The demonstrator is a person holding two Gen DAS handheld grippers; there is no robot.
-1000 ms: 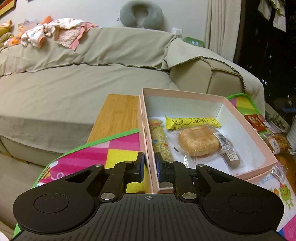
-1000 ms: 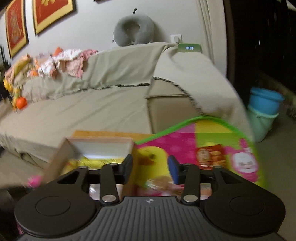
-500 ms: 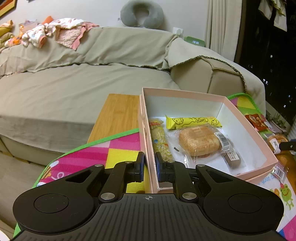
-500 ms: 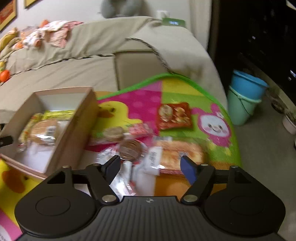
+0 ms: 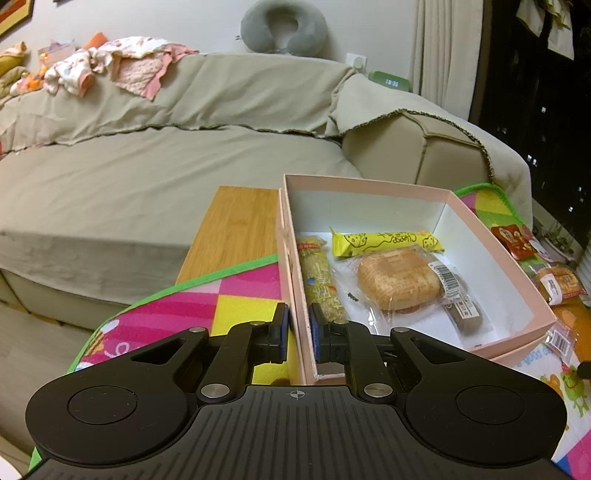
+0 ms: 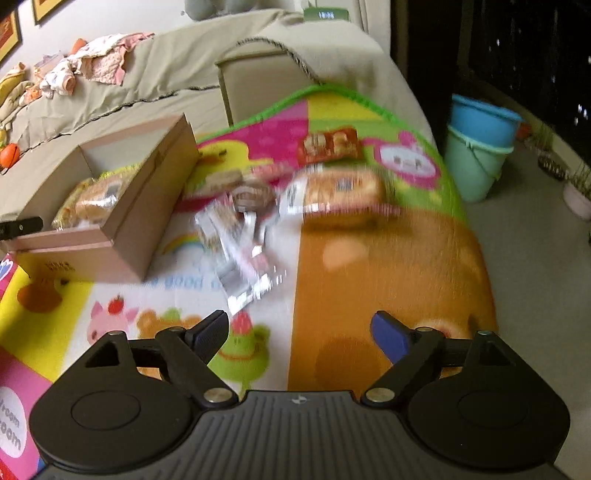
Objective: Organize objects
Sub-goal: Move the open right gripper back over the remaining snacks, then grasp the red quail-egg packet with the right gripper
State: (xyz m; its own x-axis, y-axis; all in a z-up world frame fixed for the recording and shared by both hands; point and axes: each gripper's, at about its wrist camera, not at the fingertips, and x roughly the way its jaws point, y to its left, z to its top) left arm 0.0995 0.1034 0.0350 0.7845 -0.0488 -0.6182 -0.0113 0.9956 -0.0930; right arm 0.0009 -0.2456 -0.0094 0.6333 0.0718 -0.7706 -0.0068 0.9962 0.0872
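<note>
A pink cardboard box (image 5: 498,258) stands on a colourful play mat (image 5: 207,306). It holds a yellow cheese bar (image 5: 384,242), a wrapped bun (image 5: 397,278), a rice roll (image 5: 319,280) and a dark bar (image 5: 463,310). My left gripper (image 5: 298,334) is shut on the box's near left wall. My right gripper (image 6: 301,334) is open and empty above the mat. Ahead of it lie loose snack packets (image 6: 243,236), a wrapped bread (image 6: 336,192) and a red packet (image 6: 330,144). The box also shows in the right wrist view (image 6: 144,210).
A beige sofa (image 5: 147,162) lies behind the mat, with clothes (image 5: 110,70) and a grey neck pillow (image 5: 282,27) on its back. A bamboo board (image 5: 236,229) is left of the box. Two stacked buckets (image 6: 478,147) stand on the floor at the right.
My right gripper has swung down and right from the box to over the loose snacks, and its jaws have opened wide. The left gripper and the box have stayed put.
</note>
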